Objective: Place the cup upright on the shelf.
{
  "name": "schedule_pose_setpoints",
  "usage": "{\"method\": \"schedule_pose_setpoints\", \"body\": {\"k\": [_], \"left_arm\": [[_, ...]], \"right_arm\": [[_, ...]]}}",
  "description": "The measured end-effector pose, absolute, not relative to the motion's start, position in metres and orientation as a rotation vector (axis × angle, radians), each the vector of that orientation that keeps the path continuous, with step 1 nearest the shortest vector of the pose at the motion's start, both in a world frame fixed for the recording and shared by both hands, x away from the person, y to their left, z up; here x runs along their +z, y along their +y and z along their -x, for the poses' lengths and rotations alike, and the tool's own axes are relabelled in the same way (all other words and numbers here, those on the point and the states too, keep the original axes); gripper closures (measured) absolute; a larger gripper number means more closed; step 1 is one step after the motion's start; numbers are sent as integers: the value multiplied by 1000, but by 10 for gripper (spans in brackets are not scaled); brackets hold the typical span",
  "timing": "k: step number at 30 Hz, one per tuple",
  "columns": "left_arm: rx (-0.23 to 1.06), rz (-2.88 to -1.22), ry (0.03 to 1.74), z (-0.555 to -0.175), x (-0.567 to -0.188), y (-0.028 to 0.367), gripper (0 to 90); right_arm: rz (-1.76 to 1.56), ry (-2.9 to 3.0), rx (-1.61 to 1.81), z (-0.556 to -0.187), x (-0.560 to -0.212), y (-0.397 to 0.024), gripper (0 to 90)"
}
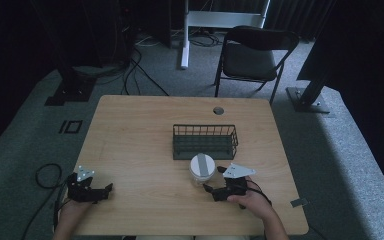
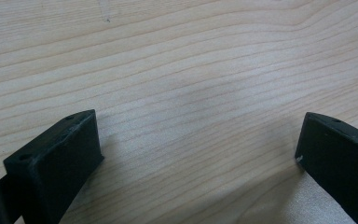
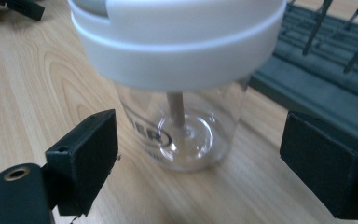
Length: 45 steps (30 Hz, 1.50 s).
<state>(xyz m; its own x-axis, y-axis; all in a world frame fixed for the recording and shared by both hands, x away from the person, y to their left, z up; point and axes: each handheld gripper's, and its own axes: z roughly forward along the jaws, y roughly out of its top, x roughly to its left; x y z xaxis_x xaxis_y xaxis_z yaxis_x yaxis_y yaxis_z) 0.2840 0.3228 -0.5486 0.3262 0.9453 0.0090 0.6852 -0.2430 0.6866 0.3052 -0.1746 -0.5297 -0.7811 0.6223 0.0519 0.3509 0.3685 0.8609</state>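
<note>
Wooden desk [image 1: 140,140]: clear jar [image 3: 186,135], white lid on, stands upright before empty wire basket [image 1: 205,141]; right gripper [image 3: 200,158] fingers wide around it, left gripper [image 2: 200,154] fingers wide, empty.

Jar [image 1: 202,169] on bench [image 1: 130,145], just before wire basket [image 1: 205,141]; right tool [image 1: 215,181] beside jar, left tool [image 1: 107,191] well apart at left.

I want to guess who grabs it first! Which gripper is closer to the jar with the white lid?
Right. The right gripper sits just beside the jar, jaws open toward it. The left gripper rests far off near the table's other corner.
</note>
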Motion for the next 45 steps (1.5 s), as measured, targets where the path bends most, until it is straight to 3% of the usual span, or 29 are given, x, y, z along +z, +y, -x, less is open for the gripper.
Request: {"method": "schedule_pose_setpoints", "body": {"k": [23,45], "left_arm": [[578,-2014,1429,-284,-549,323,2],[578,-2013,1429,-284,-549,323,2]], "right_arm": [[-875,2313,1478,-316,-532,-155,110],[-896,2275,1455,-315,-533,-144,166]]}}
